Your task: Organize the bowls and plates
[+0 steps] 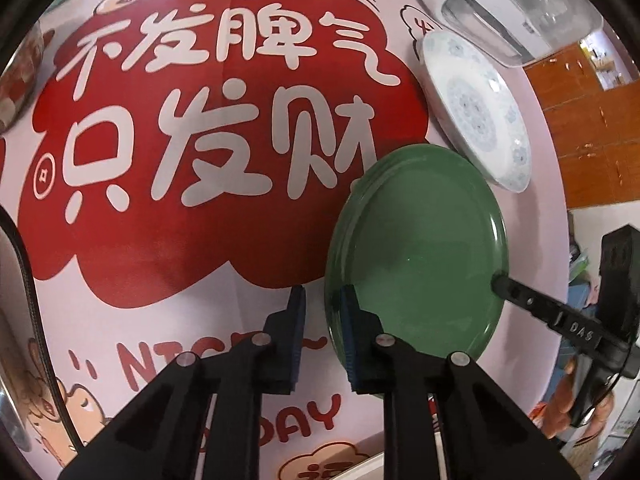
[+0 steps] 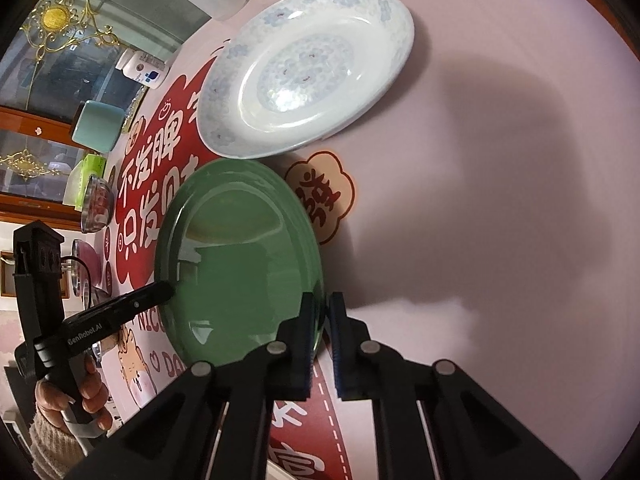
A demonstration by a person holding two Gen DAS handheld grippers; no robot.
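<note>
**Pinching the green plate from both sides**

Clamping opposite rims of the green plate (image 1: pixel 416 248): left gripper (image 1: pixel 322 316) nipping the near edge, right gripper (image 2: pixel 322 320) pressing tight on the far rim, likely sharing the weight for a level lift. Sitting just beyond: one white flowered plate (image 2: pixel 308 68). Counting two plates, two grippers.

Left wrist view: steeply down and close over the bench (image 1: pixel 536 128), green plate (image 1: pixel 416 240) at right past its own fingers (image 1: pixel 294 332). Right wrist view: same steep, near look from the opposite side. Shared: green plate, white patterned plate (image 2: pixel 308 68), red-printed cloth (image 1: pixel 200 160).
</note>
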